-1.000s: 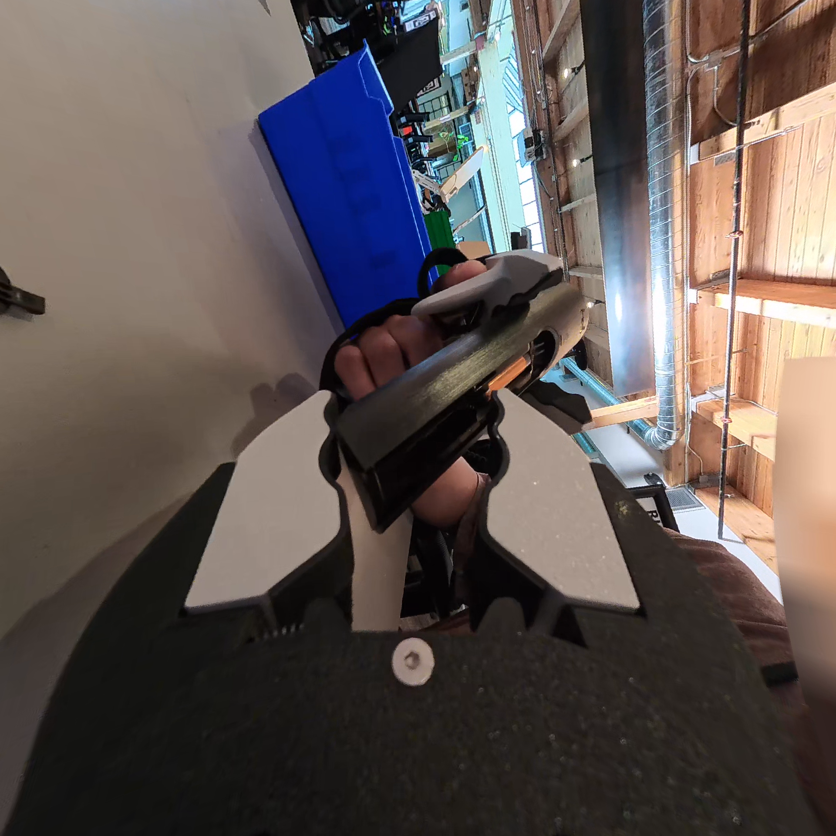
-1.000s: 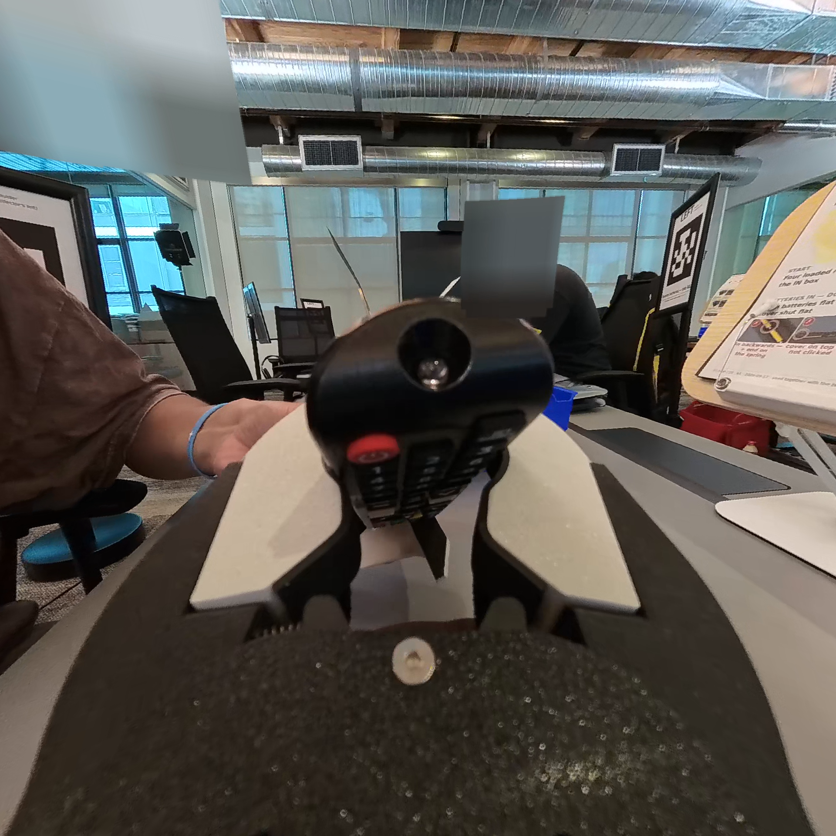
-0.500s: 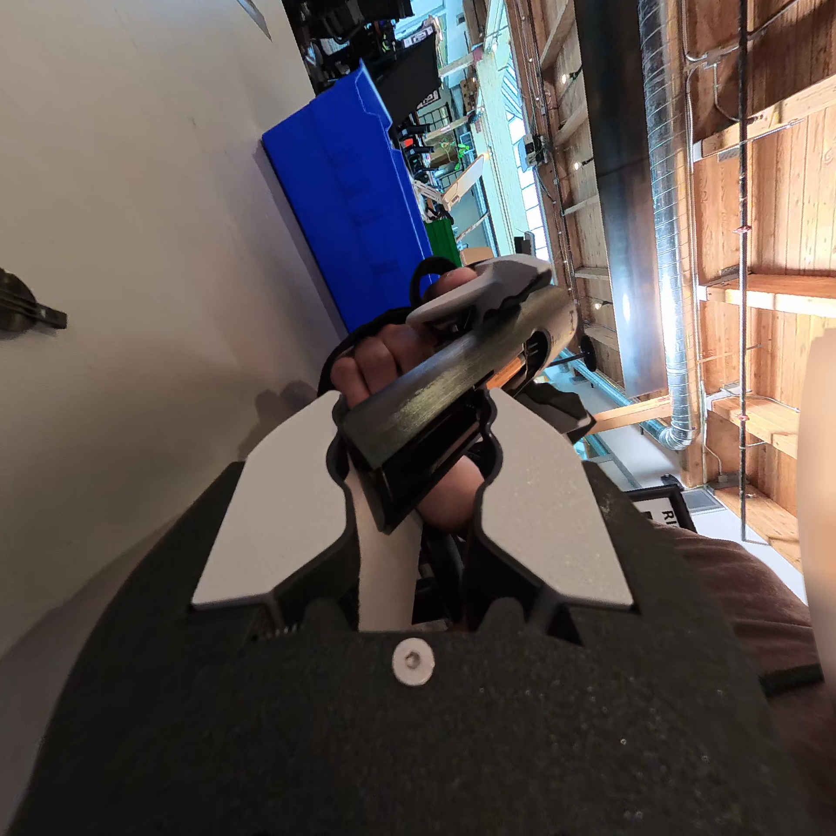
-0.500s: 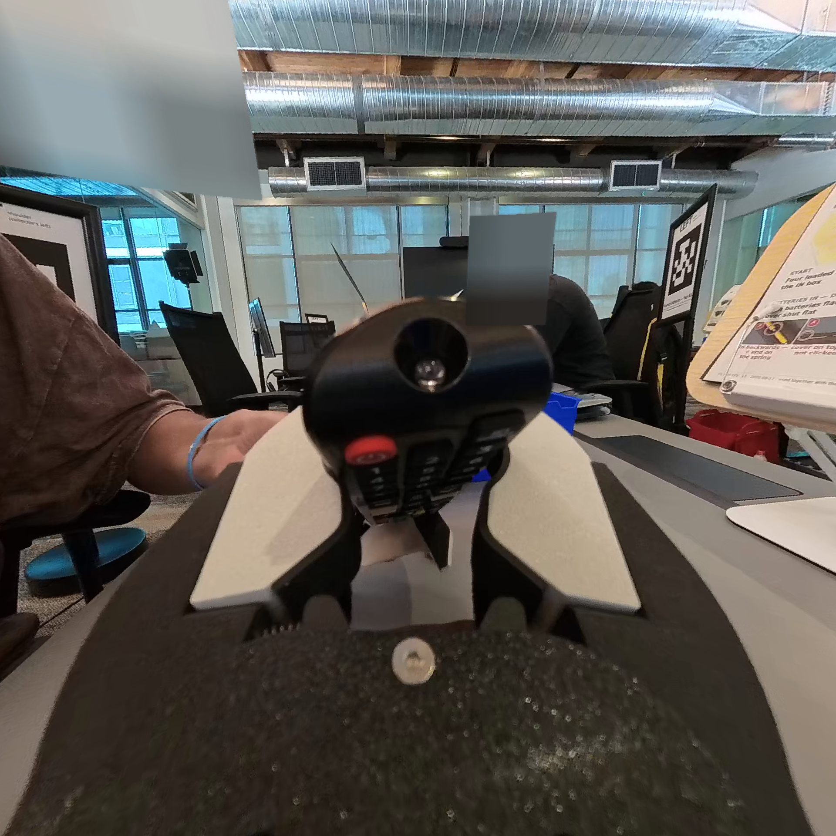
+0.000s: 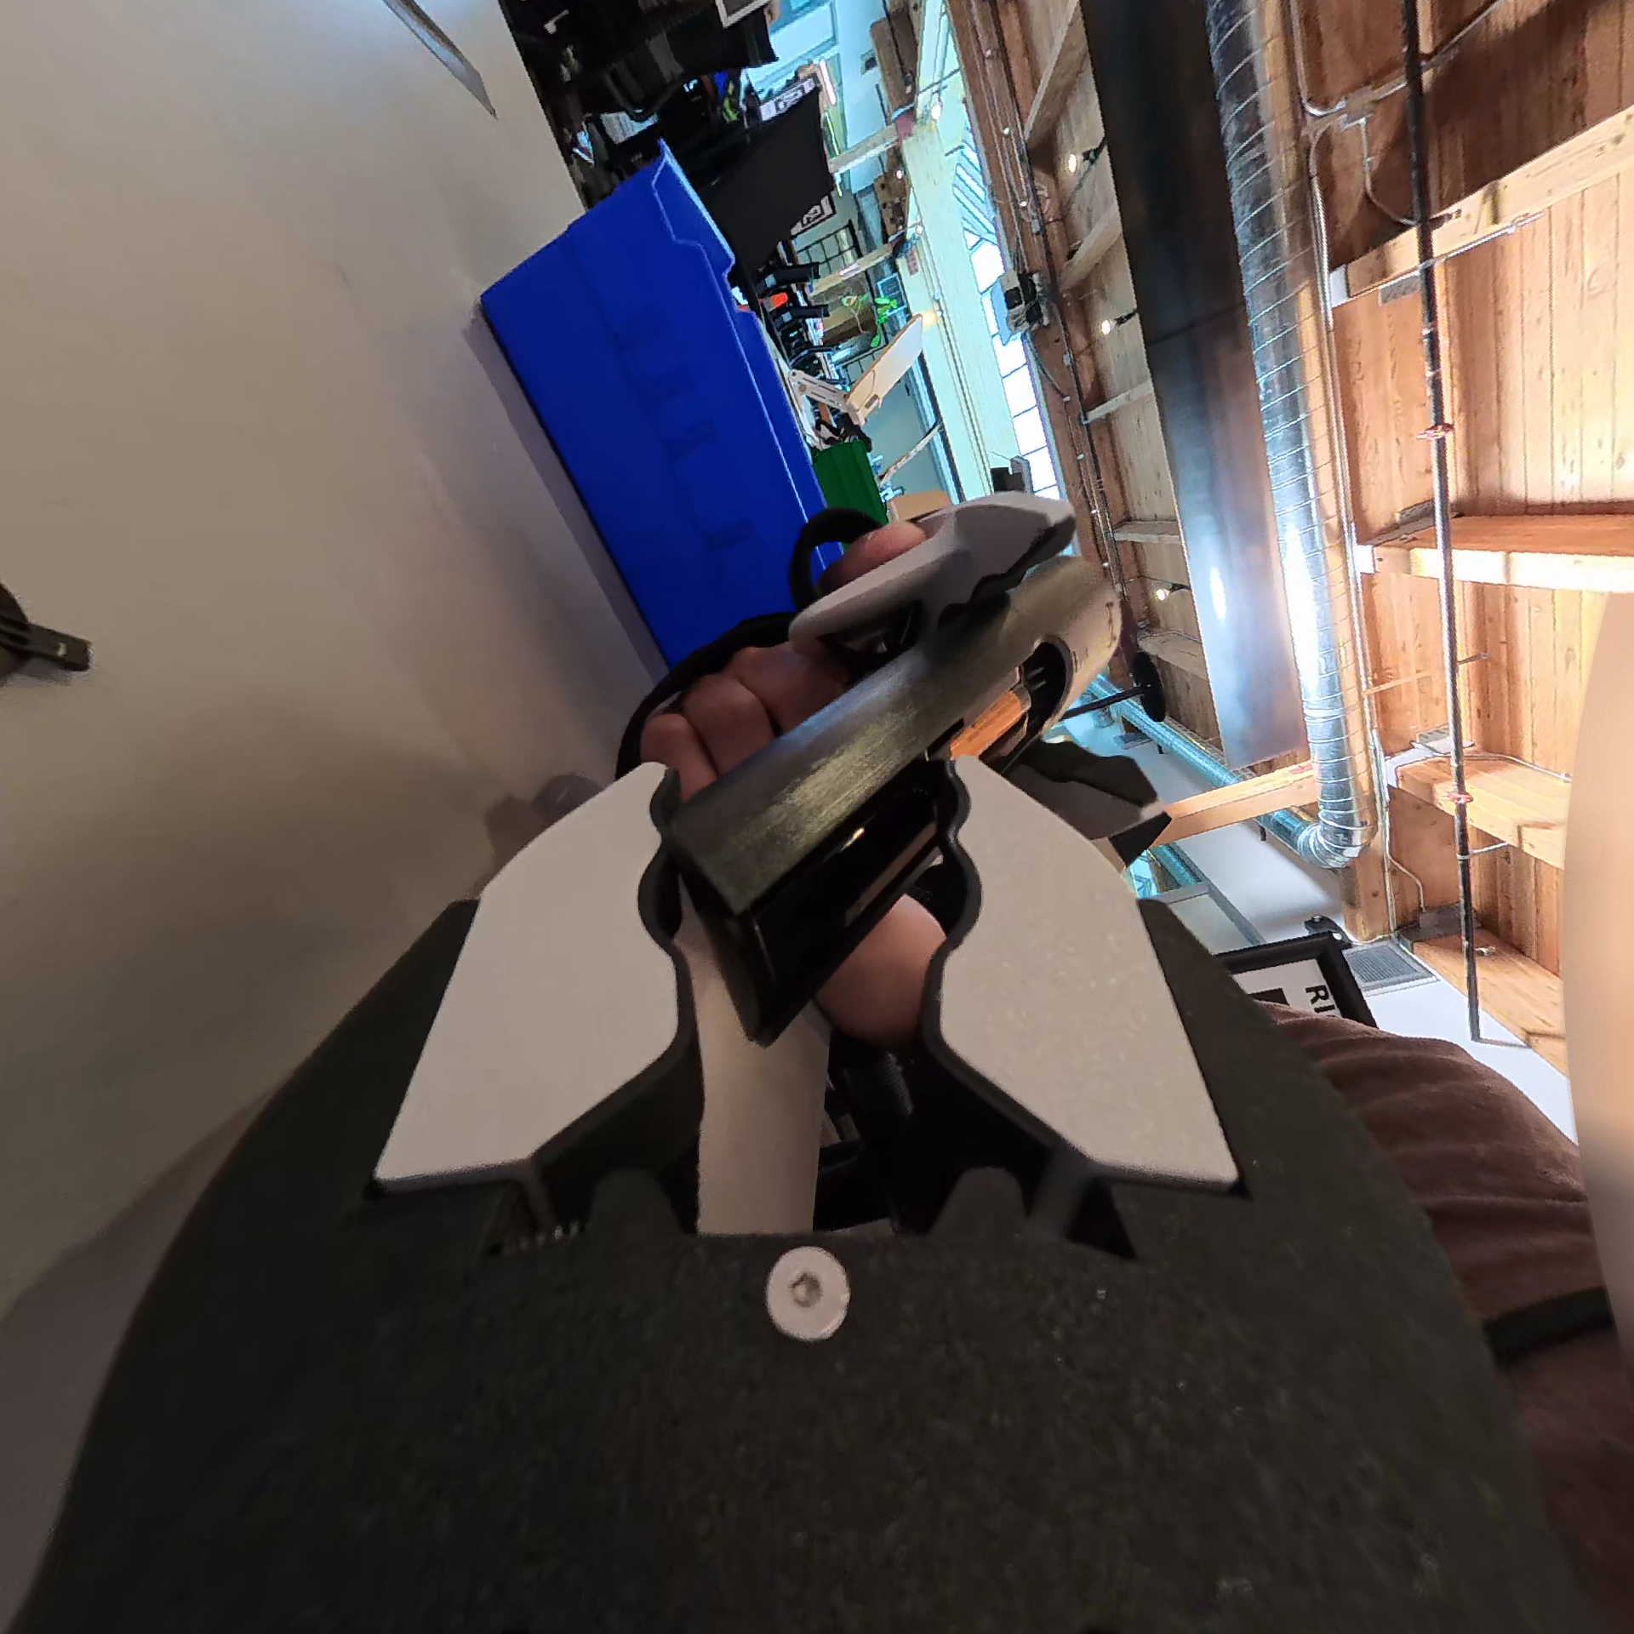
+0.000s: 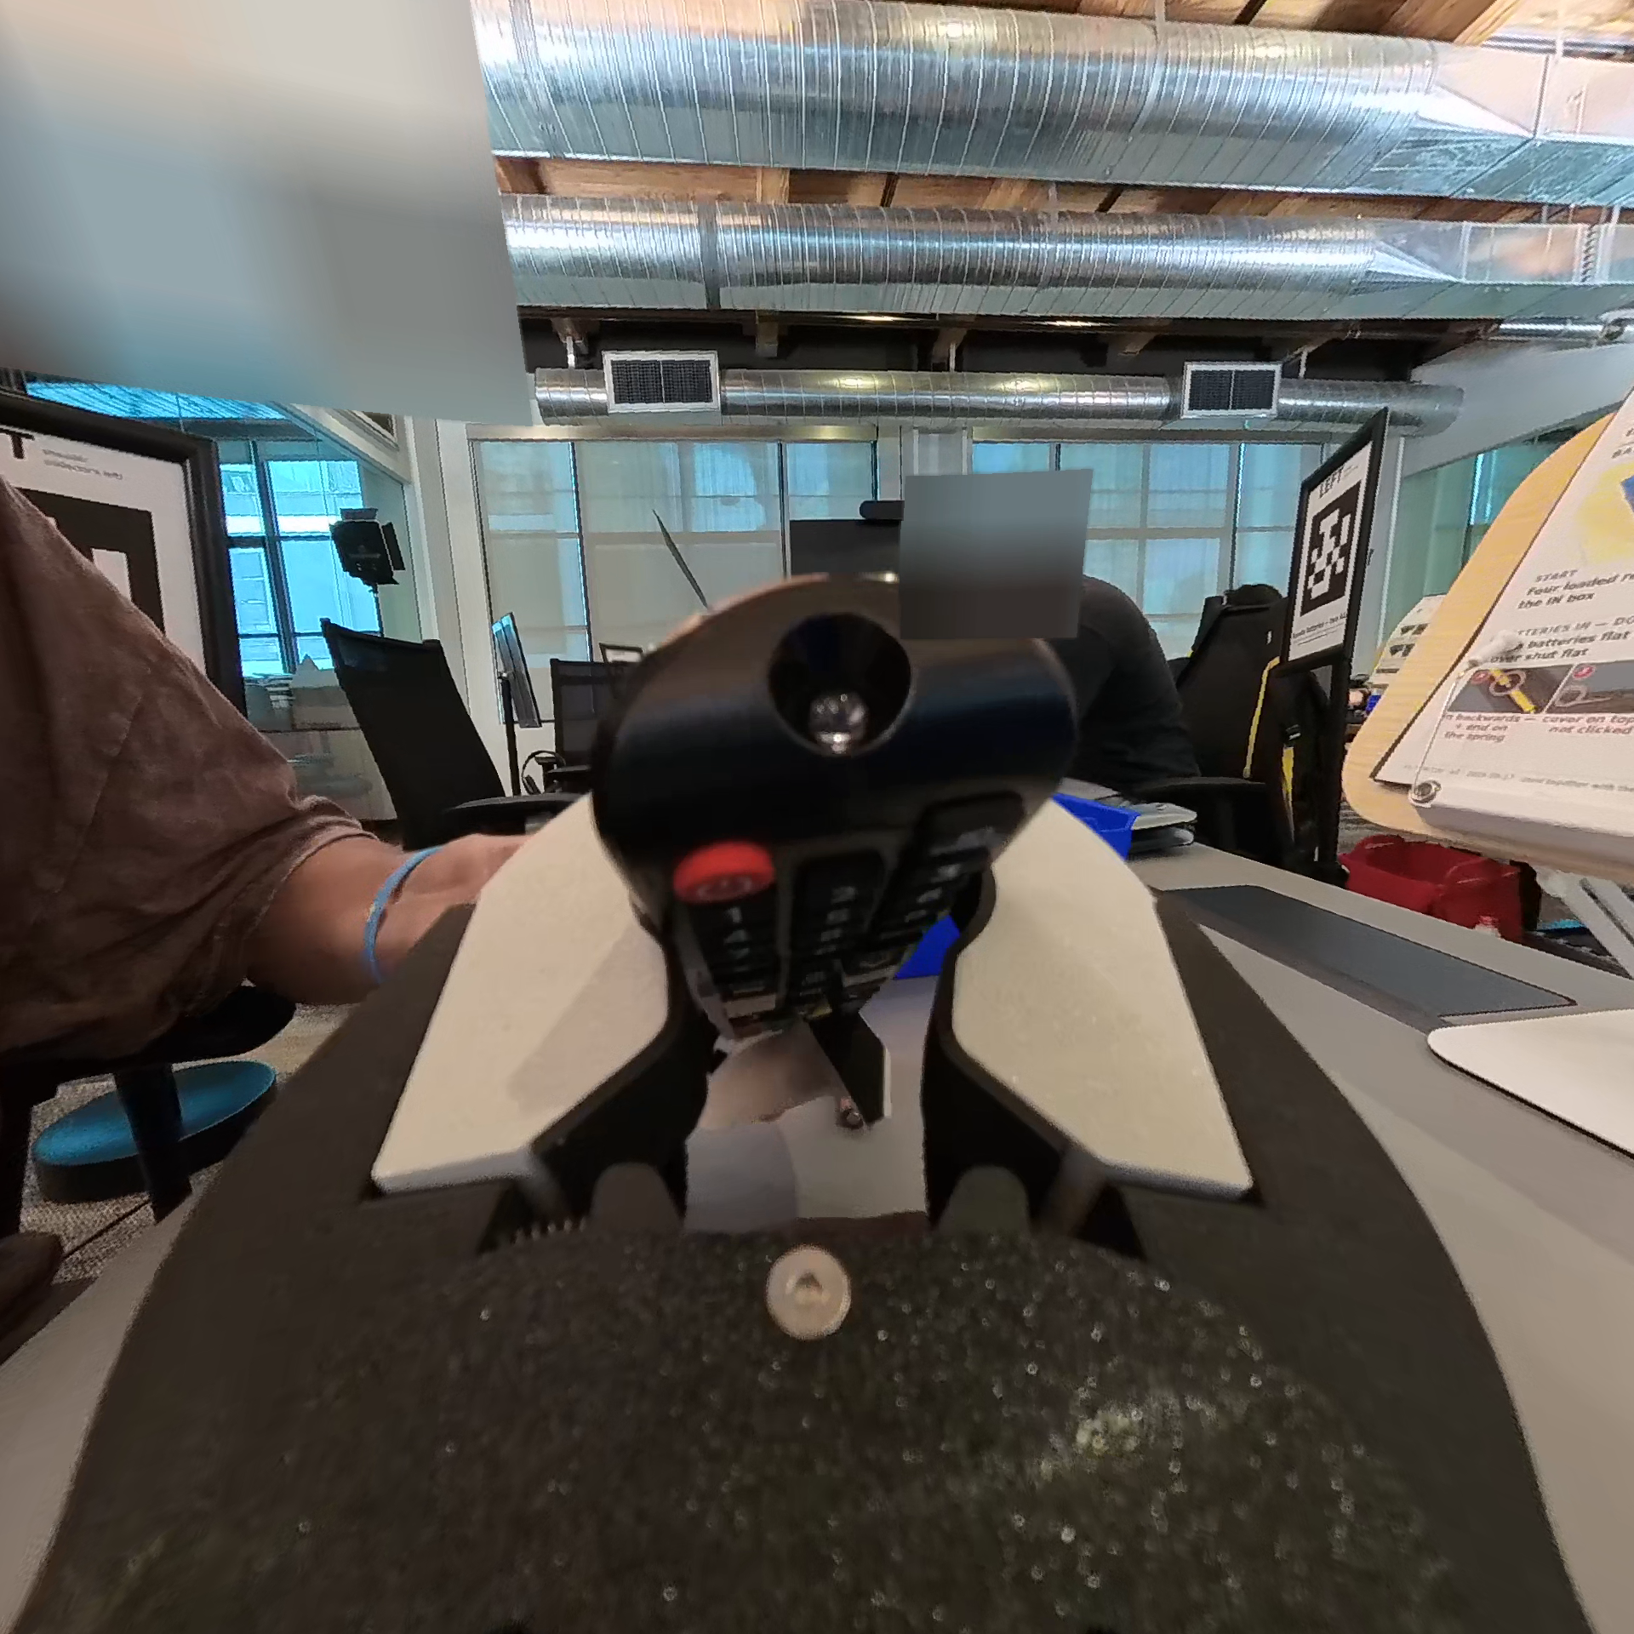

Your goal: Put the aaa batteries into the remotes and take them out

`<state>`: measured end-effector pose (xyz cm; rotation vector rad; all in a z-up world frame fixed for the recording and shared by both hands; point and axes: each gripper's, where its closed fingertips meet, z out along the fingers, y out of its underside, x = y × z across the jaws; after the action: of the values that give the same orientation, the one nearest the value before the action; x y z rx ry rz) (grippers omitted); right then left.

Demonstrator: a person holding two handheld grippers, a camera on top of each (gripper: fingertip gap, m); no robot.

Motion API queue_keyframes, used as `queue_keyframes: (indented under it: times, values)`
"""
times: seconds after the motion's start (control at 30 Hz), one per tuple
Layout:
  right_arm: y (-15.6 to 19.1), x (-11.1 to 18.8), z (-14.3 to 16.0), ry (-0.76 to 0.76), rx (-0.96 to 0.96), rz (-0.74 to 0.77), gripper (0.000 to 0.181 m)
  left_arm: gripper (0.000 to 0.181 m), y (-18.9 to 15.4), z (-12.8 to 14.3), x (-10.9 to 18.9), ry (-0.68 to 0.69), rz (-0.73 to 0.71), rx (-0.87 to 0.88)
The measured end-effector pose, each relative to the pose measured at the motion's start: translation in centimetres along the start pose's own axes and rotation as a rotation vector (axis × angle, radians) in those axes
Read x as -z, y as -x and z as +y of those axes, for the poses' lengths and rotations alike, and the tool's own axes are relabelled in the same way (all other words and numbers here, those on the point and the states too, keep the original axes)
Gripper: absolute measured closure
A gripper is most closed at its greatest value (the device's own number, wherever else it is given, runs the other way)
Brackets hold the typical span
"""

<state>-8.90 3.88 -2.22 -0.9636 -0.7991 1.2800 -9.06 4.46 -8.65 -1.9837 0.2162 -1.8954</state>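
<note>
Black remote, red button, clamped between right gripper jaws.

In the left wrist view the blue bin now sits a little more to the right and higher than one second ago, and more of the pale table shows to its left. The small black piece lying on the table, far left of the bin, has come further into the picture. The remote now reaches slightly higher beside the bin.

In the right wrist view the remote has tilted a little, so its red button lies lower, and the ceiling pipes have dropped lower in the picture.
</note>
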Motion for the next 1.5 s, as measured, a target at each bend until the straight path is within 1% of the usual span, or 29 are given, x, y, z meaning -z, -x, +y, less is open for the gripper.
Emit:
queue_keyframes:
  times: [0.1,0.17,0.2,0.27,0.33,0.4,0.43,0.53,0.57,0.6,0.63,0.7,0.73,0.77,0.83,0.9,0.93,1.0,1.03,1.07,1.1,1.17,1.23,1.33,1.37,1.4,1.43,1.47,1.5]
  values:
    - [0.2,0.0,-0.2,-0.003,-0.031,-0.021,0.122,0.125,-0.3,0.3,-0.1,0.016,0.028,-0.022]
    - [0.4,0.0,-0.5,-0.013,-0.035,-0.033,0.122,0.115,-0.3,0.2,0.2,0.027,0.011,-0.053]
    - [0.3,0.1,-0.7,-0.02,-0.036,-0.027,0.122,0.113,-0.4,0.0,0.6,0.024,0.016,-0.063]
    - [0.0,0.5,-1.3,-0.04,-0.056,-0.029,0.122,0.116,-0.7,-0.6,1.7,0.038,0.02,-0.113]
    - [-0.4,0.8,-1.4,-0.025,-0.048,-0.025,0.122,0.121,-1.0,-2.1,2.9,0.022,-0.014,-0.244]
    - [-0.4,0.9,-1.4,-0.008,-0.066,-0.043,0.122,0.122,-2.0,-2.7,3.4,0.082,-0.032,-0.407]
    - [-0.3,0.9,-1.3,-0.005,-0.076,-0.05,0.122,0.125,-2.8,-2.6,3.3,0.126,-0.024,-0.501]
    - [-0.1,0.7,-0.9,0.016,-0.078,-0.061,0.122,0.133,-3.8,-1.6,2.0,0.267,-0.121,-0.821]
    - [0.0,0.6,-0.7,0.019,-0.075,-0.063,0.122,0.138,-3.6,-1.2,1.6,0.314,-0.17,-0.902]
    - [0.1,0.6,-0.7,0.017,-0.078,-0.066,0.122,0.139,-3.1,-1.0,1.3,0.341,-0.22,-0.944]
    - [0.1,0.6,-0.8,0.014,-0.079,-0.066,0.122,0.138,-2.7,-0.8,1.1,0.362,-0.231,-0.935]
    - [0.1,0.6,-0.9,0.007,-0.071,-0.062,0.122,0.137,-2.1,-0.6,1.1,0.361,-0.193,-0.787]
    - [0.1,0.6,-1.0,0.007,-0.064,-0.059,0.122,0.123,-1.8,-0.9,1.2,0.328,-0.172,-0.689]
    - [0.1,0.6,-1.0,0.007,-0.053,-0.052,0.122,0.116,-1.5,-1.2,1.3,0.289,-0.149,-0.582]
    - [-0.3,0.7,-1.1,0.003,-0.004,-0.013,0.122,0.114,-0.1,-1.5,1.8,0.203,-0.141,-0.375]
    - [-0.6,0.8,-1.2,0.008,0.033,0.013,0.122,0.11,1.1,-1.0,2.1,0.122,-0.111,-0.209]
    - [-0.7,0.8,-1.2,0.012,0.048,0.023,0.122,0.104,1.4,-0.7,2.0,0.095,-0.088,-0.137]
    - [-0.7,0.7,-0.9,0.033,0.069,0.028,0.122,0.101,1.3,0.0,1.4,0.063,-0.037,-0.035]
    - [-0.7,0.7,-0.7,0.042,0.084,0.033,0.122,0.099,1.3,0.3,1.0,0.06,-0.034,-0.013]
    - [-0.5,0.6,-0.4,0.055,0.091,0.029,0.122,0.094,1.3,0.5,0.6,0.052,-0.044,0.003]
    - [-0.4,0.5,-0.1,0.067,0.097,0.028,0.122,0.093,1.2,0.6,0.3,0.048,-0.051,0.014]
    - [-0.2,0.4,0.2,0.075,0.092,0.015,0.122,0.093,1.6,0.5,0.1,0.065,-0.12,-0.053]
    - [0.0,0.3,0.0,0.062,0.05,-0.008,0.122,0.097,1.7,-0.6,0.7,0.083,-0.198,-0.221]
    - [0.4,0.3,-0.1,0.056,0.012,-0.039,0.122,0.109,0.9,-1.3,1.5,0.231,-0.236,-0.542]
    - [0.5,0.3,-0.2,0.048,-0.01,-0.052,0.122,0.11,0.8,-1.4,1.5,0.277,-0.25,-0.609]
    - [0.6,0.2,-0.2,0.04,-0.023,-0.06,0.122,0.11,0.1,-1.2,1.3,0.324,-0.213,-0.642]
    - [0.6,0.2,-0.2,0.039,-0.031,-0.066,0.122,0.115,-1.1,-0.7,0.9,0.375,-0.136,-0.652]
    - [0.8,0.2,-0.1,0.043,-0.042,-0.079,0.122,0.121,-1.6,-0.3,0.6,0.429,-0.097,-0.661]
    - [0.9,0.2,-0.1,0.043,-0.051,-0.089,0.122,0.12,-1.6,0.0,0.4,0.482,-0.099,-0.68]
